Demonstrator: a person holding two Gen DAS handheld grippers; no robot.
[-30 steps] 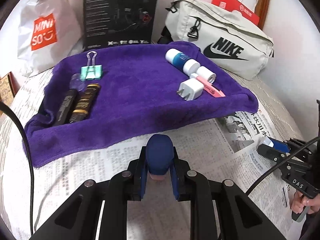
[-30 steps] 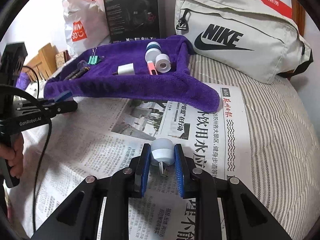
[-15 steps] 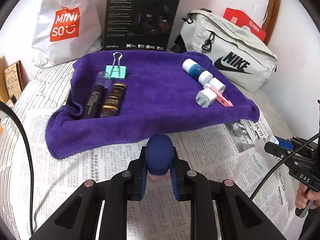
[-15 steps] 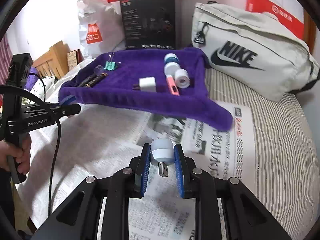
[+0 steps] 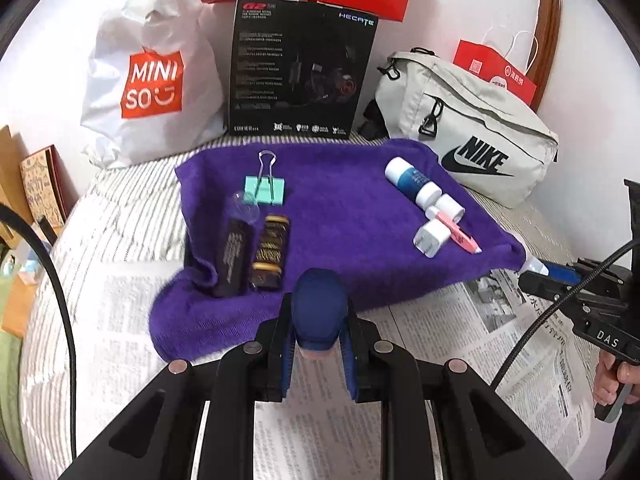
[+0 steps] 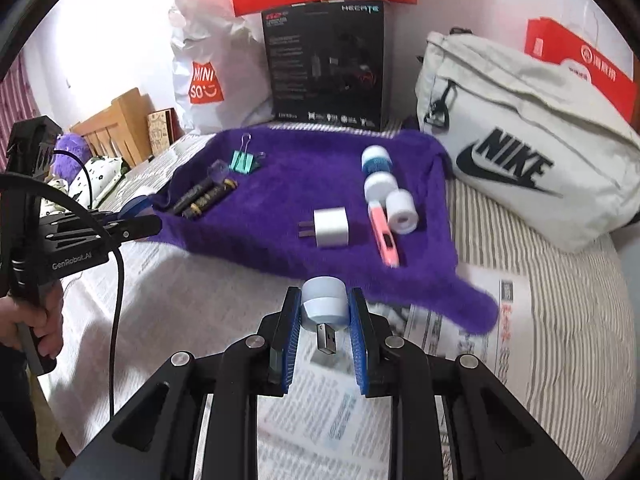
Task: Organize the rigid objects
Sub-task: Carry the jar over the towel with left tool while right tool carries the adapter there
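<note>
My left gripper (image 5: 318,320) is shut on a dark blue rounded object (image 5: 318,306), held just before the near edge of the purple towel (image 5: 340,208). My right gripper (image 6: 324,312) is shut on a small white USB light (image 6: 324,306) with its plug pointing down, near the towel's front edge (image 6: 280,248). On the towel lie a teal binder clip (image 5: 265,189), two dark tubes (image 5: 252,254), a white charger plug (image 6: 330,226), a pink cutter (image 6: 384,236), a white roll (image 6: 402,210) and a blue-and-white bottle (image 6: 376,168).
Newspaper (image 6: 332,412) covers the striped bed under both grippers. Behind the towel stand a white Miniso bag (image 5: 152,80), a black headset box (image 5: 300,68) and a red bag. A grey Nike pouch (image 6: 520,148) lies at the right. Each gripper shows in the other's view.
Both grippers have risen and moved forward toward the towel, still holding their objects. The towel now lies closer and lower in both views.
</note>
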